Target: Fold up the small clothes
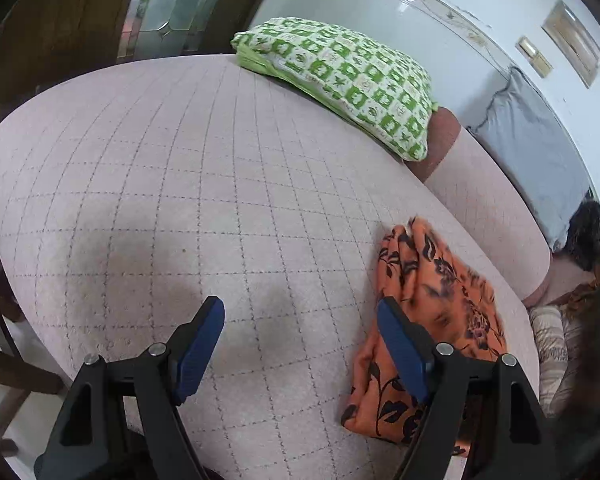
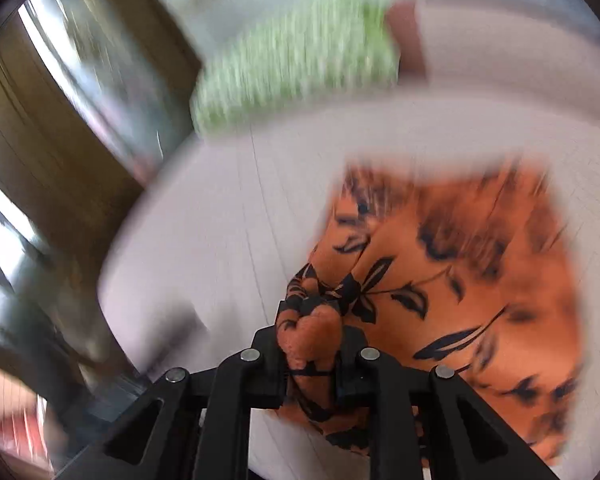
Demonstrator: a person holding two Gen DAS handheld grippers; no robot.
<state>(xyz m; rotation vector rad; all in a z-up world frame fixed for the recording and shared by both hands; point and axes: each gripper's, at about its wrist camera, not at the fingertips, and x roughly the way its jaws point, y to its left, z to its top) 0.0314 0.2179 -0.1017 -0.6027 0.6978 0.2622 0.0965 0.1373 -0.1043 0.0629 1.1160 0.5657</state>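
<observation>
On the pink checked bed [image 1: 180, 200], right side: orange floral garment [image 1: 432, 300] bunched. Your right hand-held gripper [image 2: 310, 344] pinches a wad of it; left hand-held gripper [image 1: 300, 344] spread, empty. Risk: that wad drags the layers crooked when you lift.

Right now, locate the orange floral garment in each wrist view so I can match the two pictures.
Left wrist view: the orange floral garment lies bunched at lower right on the pink quilted bed cover, beside the open left claw.
Right wrist view: it fills the lower right, blurred, with a bunched edge pinched in the shut right claw.
Shared landmark: the green checked pillow, top centre in both views.
</observation>
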